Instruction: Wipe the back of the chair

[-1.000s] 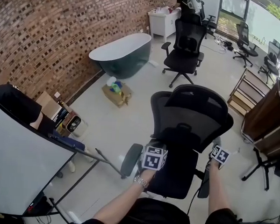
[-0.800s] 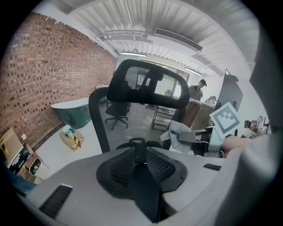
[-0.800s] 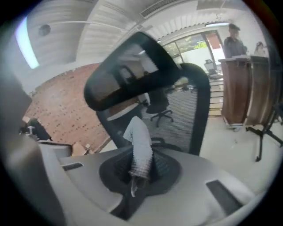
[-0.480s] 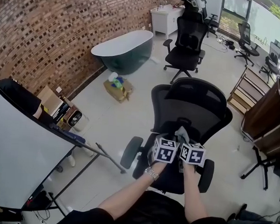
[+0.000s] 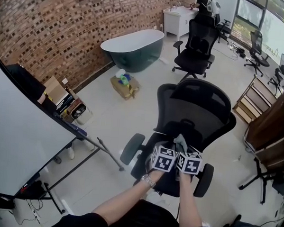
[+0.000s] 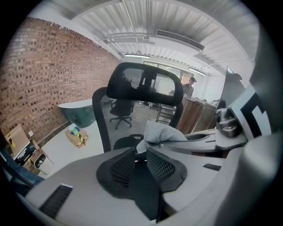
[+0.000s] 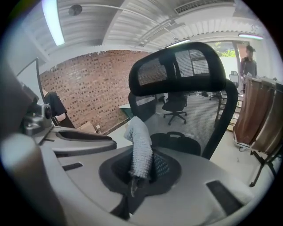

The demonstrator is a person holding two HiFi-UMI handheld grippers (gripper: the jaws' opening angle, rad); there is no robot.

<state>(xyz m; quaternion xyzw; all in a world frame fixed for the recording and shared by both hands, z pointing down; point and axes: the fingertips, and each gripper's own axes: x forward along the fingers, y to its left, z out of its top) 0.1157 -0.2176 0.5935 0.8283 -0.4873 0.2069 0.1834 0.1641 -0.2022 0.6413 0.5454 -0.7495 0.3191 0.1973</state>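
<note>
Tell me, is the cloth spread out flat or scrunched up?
Scrunched up. The grey cloth stands bunched, pinched in the right gripper, not flat on the chair back.

Chair seat [image 5: 169, 181] apparently partly hidden.

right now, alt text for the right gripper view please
The right gripper is shut on a grey cloth that stands up between its jaws. Just beyond is a black mesh office chair, with a brick wall behind at left.
</note>
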